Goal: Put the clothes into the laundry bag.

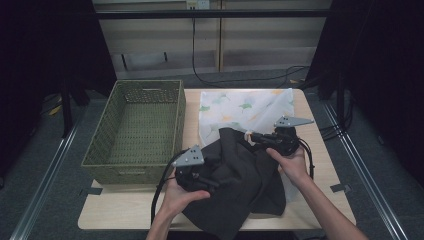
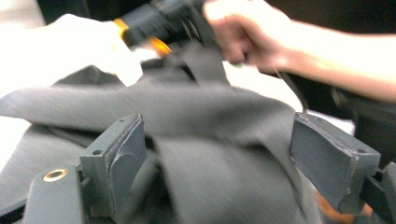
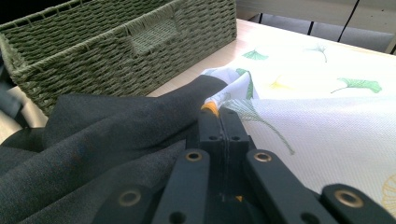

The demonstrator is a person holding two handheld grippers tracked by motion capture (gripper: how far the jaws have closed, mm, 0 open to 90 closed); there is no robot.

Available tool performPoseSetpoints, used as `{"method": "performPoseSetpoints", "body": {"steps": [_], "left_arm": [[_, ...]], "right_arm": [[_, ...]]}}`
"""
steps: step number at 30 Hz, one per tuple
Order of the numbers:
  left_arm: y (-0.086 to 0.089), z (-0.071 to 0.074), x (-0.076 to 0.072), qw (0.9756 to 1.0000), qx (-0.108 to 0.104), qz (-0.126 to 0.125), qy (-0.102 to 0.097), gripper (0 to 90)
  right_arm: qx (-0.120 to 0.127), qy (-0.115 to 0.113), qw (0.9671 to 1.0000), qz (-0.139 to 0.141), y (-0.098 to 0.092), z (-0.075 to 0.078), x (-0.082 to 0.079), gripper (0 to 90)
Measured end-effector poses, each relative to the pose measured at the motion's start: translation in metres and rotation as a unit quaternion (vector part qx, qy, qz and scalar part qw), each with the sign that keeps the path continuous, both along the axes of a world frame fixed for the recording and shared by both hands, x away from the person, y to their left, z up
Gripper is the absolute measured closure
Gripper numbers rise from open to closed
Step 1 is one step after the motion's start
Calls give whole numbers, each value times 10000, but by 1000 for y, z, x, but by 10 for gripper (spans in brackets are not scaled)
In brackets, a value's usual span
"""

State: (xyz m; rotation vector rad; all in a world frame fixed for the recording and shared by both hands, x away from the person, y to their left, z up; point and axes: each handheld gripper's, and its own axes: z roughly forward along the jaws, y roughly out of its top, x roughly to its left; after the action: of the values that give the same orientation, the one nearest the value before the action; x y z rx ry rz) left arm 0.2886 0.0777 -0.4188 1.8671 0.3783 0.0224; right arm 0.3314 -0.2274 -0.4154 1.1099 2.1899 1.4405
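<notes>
A dark grey garment (image 1: 240, 175) lies crumpled on the near half of the table, partly over a white leaf-print cloth (image 1: 240, 107). My left gripper (image 1: 212, 182) is low at the garment's left side. In the left gripper view it (image 2: 219, 144) stands open, with a fold of the dark fabric (image 2: 187, 107) lying loose between the wide-apart jaws. My right gripper (image 1: 250, 136) is at the garment's far edge. In the right gripper view it (image 3: 219, 122) is shut, pinching the dark fabric (image 3: 93, 140) where it meets the white cloth (image 3: 327, 93).
A green woven basket (image 1: 135, 165) stands on the table's left side, its inside bare. Its near wall (image 3: 116, 42) is close to the garment. Light wooden tabletop shows along the front and right edges.
</notes>
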Motion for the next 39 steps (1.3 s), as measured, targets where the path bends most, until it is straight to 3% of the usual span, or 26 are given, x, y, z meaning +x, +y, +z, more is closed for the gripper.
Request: {"method": "performPoseSetpoints", "body": {"steps": [1, 3, 5, 6, 7, 8, 10, 12, 13, 19, 20, 21, 22, 23, 24, 25, 29, 30, 31, 34, 38, 39], "left_arm": [[0, 0, 0, 10000, 0, 0, 0, 179], [-3, 1, 11, 9996, 14, 271, -28, 139], [-9, -2, 27, 9991, 41, 392, 148, 121], [-13, -4, 34, 9985, 162, 496, 180, 121], [-23, -12, 50, 9975, 293, 515, 387, 99], [-23, -12, 50, 9975, 293, 515, 387, 86], [-32, -21, 63, 9954, 574, 582, 508, 59], [-35, -30, 76, 9930, 617, 578, 820, 32], [-37, -39, 82, 9901, 853, 750, 820, 8], [-43, -61, 87, 9859, 1223, 614, 964, 0], [-45, -64, 87, 9846, 1313, 608, 980, 0], [-50, -72, 87, 9810, 1529, 494, 1085, 0], [-50, -72, 87, 9810, 1529, 494, 1085, 16], [-50, -74, 88, 9785, 1678, 433, 1120, 16], [-50, -75, 87, 9790, 1677, 318, 1111, 105], [-50, -74, 85, 9798, 1693, 274, 1033, 325], [-45, -68, 81, 9811, 1746, 253, 796, 662], [-41, -66, 80, 9847, 1532, 221, 803, 710], [-41, -66, 80, 9847, 1532, 221, 803, 734], [-33, -59, 77, 9910, 1043, 63, 833, 761], [-32, -48, 71, 9936, 924, 55, 653, 762], [-32, -39, 66, 9950, 852, 34, 510, 763]], "right_arm": [[0, 0, 10000, 0, 0, 0, 0, 900], [17, 9, 10000, 13, 0, 0, 0, 900], [18, 8, 10000, 18, 0, 0, 0, 900], [18, 8, 10000, 18, 0, 0, 0, 900], [23, 10, 10000, 6, 0, 0, 0, 900], [23, 10, 10000, 6, 0, 0, 0, 900], [21, -17, 10000, 16, -1, 0, 0, 900], [15, -1, 10000, -4, -1, 1, 0, 900], [8, 10, 10000, -11, -2, 0, 0, 900], [3, 36, 10000, -37, -2, -2, 1, 900], [3, 36, 10000, -37, -2, -2, 1, 900], [-10, 31, 10000, -24, -2, -2, 1, 900], [-10, 31, 10000, -24, -2, -2, 1, 900], [-16, 49, 10000, -33, -1, -3, 1, 900], [-46, 44, 10000, -14, -1, -3, 1, 900], [-84, 66, 9999, -21, 0, -4, 2, 900], [-105, 110, 9999, -7, 0, -8, 4, 900], [-98, 112, 9999, -10, 0, -8, 4, 900], [-86, 113, 9999, -13, 0, -8, 5, 900], [-68, 96, 9999, -24, 0, -7, 6, 900], [-37, 105, 9999, -32, 0, -7, 7, 900], [-32, 90, 9999, -43, 1, -8, 7, 900]]}}
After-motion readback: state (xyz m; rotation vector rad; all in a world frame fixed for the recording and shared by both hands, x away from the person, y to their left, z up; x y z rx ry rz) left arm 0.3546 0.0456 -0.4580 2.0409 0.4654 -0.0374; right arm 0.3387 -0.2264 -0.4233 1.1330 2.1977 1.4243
